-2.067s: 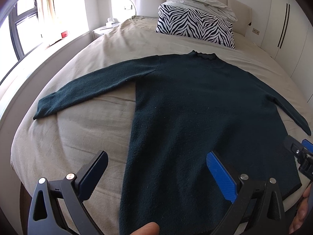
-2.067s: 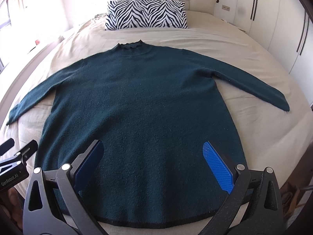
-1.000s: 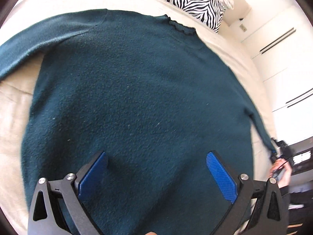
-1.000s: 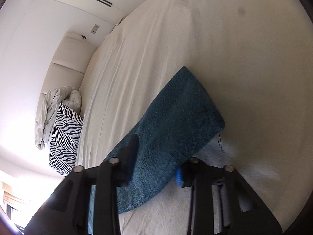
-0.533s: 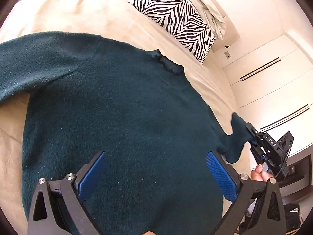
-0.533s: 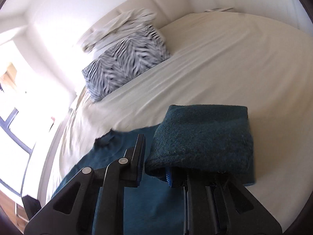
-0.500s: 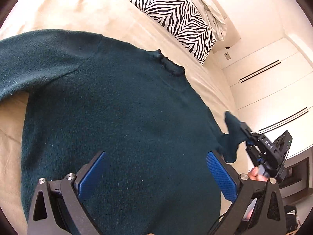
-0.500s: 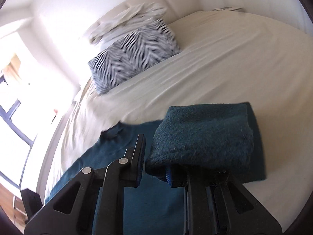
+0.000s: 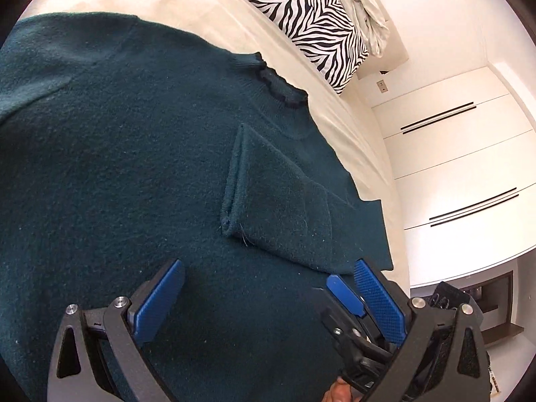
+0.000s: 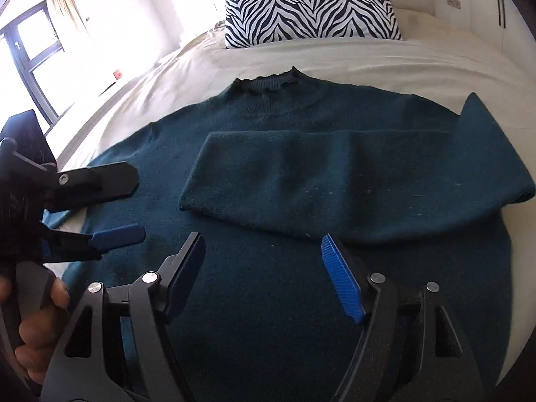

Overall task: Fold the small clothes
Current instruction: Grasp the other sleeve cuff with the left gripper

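Here, a bed (image 10: 385, 60) with a cream cover was seen beneath everything, with white wardrobe doors (image 9: 462, 154) beside it in the left wrist view and a window (image 10: 37, 47) at the far left of the right wrist view. A dark teal sweater (image 10: 268, 284) was laid flat on the bed, collar (image 10: 268, 85) pointed toward the headboard. One sleeve (image 10: 335, 181) was folded across the chest, its cuff end lying near the middle of the body and the fold sitting at the sweater's right edge; the same sleeve (image 9: 284, 207) was seen in the left wrist view as a flat band over the torso. A zebra-print pillow (image 10: 311, 11) was placed at the head of the bed, well apart from the collar, with pale crumpled bedding (image 9: 365, 6) stacked on it. The left gripper (image 9: 264, 301) was held above the lower torso with its blue pads spread wide and nothing between them. The right gripper (image 10: 264, 274) was held just below the folded sleeve, fingers likewise apart and empty. Each gripper was caught in the other camera: the left gripper at the left edge of the right wrist view, gripped by a hand (image 10: 33, 335).
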